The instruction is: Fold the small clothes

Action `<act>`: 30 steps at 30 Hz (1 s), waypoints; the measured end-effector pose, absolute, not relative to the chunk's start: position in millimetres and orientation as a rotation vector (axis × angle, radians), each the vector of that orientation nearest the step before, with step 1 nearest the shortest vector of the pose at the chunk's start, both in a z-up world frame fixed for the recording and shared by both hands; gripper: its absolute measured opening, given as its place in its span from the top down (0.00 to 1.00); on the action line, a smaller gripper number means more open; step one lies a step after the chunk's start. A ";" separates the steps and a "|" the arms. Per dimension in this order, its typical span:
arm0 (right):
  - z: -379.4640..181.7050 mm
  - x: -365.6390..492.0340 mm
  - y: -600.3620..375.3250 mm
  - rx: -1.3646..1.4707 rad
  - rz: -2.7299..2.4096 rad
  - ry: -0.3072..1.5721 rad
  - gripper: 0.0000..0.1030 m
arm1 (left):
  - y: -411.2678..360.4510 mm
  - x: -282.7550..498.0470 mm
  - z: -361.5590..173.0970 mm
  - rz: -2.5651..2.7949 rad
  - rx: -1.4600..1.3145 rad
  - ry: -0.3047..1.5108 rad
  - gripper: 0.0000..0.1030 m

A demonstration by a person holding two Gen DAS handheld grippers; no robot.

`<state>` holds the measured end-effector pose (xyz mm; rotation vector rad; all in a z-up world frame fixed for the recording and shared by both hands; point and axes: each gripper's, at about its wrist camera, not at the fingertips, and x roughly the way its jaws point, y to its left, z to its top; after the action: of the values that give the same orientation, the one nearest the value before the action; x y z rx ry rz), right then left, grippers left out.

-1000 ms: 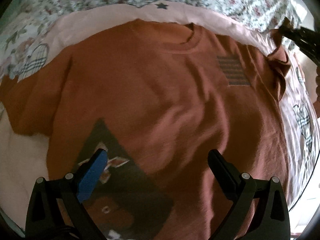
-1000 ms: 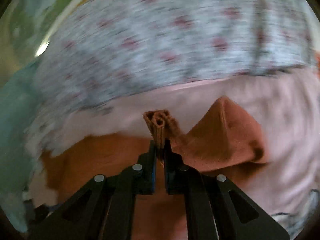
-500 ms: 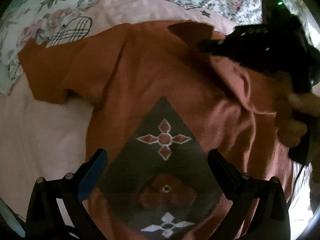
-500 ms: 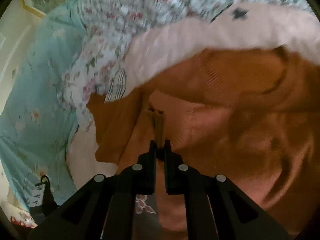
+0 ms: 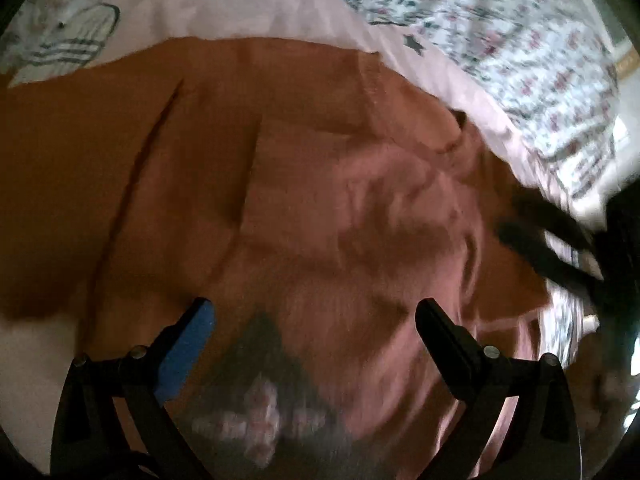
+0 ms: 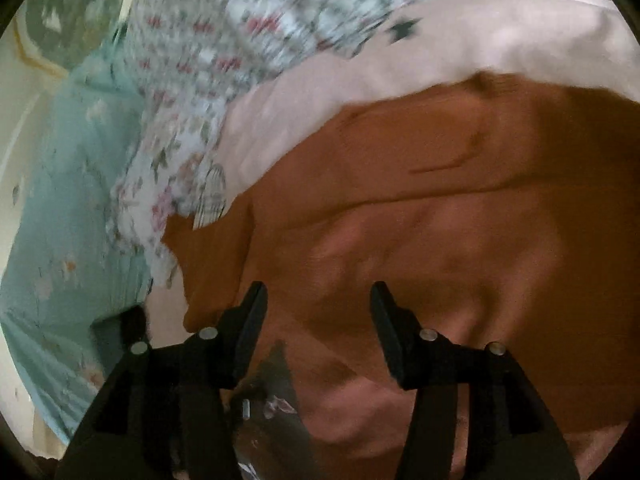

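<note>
The left gripper (image 5: 314, 314) points forward and down with its fingers (image 5: 192, 332) spread wide, nothing between them; one finger carries a blue pad. The right gripper (image 6: 318, 300) is likewise parted, its black fingers (image 6: 386, 320) holding nothing. In the left wrist view it shows as a dark blur at the right edge.

The rust-orange shirt (image 5: 320, 200) lies flat, one side folded over, dark diamond print showing.

shirt (image 5: 304, 184): rust orange, dark grey diamond print
blanket (image 6: 460, 40): pale pink, dark star
bedsheet (image 5: 500, 32): white, red floral
quilt (image 6: 60, 208): light teal
</note>
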<state>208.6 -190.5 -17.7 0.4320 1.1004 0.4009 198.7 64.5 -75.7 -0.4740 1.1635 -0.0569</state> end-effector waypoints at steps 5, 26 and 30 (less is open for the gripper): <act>-4.0 171.5 -243.6 0.477 0.285 1.060 0.47 | 73.2 239.4 -82.0 -0.056 -0.534 1.099 0.17; -25.7 210.2 -349.2 0.336 0.008 1.087 0.47 | 102.8 208.8 -52.2 0.043 -0.361 1.027 0.96; -47.5 227.1 -335.3 0.221 0.010 1.157 0.64 | 100.6 208.3 -55.1 0.044 -0.361 1.041 0.96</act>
<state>227.1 -335.3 -47.5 0.2211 1.1568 0.0102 208.3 100.6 -55.1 -0.3614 1.0411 0.0435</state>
